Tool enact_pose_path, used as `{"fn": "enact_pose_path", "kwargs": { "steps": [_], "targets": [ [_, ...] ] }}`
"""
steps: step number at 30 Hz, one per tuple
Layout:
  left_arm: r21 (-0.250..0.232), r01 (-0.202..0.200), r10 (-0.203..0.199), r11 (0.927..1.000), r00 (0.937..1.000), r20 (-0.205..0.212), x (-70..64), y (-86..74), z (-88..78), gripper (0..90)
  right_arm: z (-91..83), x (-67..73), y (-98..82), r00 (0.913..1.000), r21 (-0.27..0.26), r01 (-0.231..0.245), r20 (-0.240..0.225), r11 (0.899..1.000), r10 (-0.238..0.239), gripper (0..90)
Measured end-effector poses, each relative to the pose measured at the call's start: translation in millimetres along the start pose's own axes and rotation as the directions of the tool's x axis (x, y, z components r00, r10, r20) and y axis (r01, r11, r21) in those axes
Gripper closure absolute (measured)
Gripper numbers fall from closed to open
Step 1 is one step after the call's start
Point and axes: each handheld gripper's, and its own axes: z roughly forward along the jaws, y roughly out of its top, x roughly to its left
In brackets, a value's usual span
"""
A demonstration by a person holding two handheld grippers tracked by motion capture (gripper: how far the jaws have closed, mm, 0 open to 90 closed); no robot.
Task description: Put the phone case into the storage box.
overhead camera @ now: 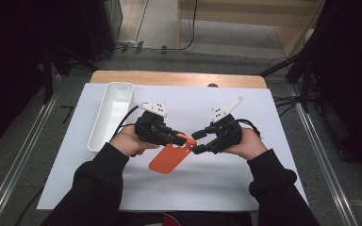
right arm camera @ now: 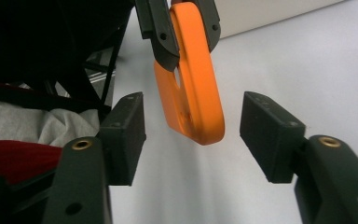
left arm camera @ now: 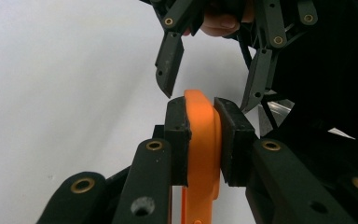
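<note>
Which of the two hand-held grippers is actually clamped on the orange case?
The left hand-held gripper: its pads press both sides of the orange case. The right hand-held gripper stands open, its jaws either side without touching.

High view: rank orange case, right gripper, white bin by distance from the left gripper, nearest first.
Measured from the left gripper:
1. orange case, clamped in its jaws, hanging toward the person.
2. right gripper, just to its right, jaws either side of the case's end, not touching.
3. white bin, off to its left near the mat's far left corner.
</note>
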Motion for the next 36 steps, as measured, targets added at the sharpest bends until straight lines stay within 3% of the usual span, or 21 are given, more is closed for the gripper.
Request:
{"fn": "enact_pose_path", "kwargs": {
  "steps": [5,15,26,36],
  "targets": [
    [-0.002,-0.011,0.011,0.9999,0.9999,0.005,-1.2,1.2,-1.2,76.2,1.6,-1.1,0.0,0.9998,0.005,-0.012,-0.017,1.000,0.012,47.3],
    [0.013,-0.033,0.033,0.9994,0.9993,0.020,-4.0,1.3,1.7,76.2,7.4,-1.6,-0.4,0.9986,0.035,0.028,-0.046,0.999,-0.027,62.5],
    [0.028,-0.051,0.050,0.9983,0.9982,0.035,-5.4,0.8,4.2,76.2,9.6,-2.4,-1.7,0.9979,0.063,0.025,-0.062,0.998,-0.021,71.4],
    [0.030,-0.066,0.064,0.9974,0.9969,0.046,-5.5,0.3,5.9,75.6,9.7,-1.5,-2.3,0.9956,0.078,0.056,-0.079,0.995,-0.050,74.3]
  ]
}}
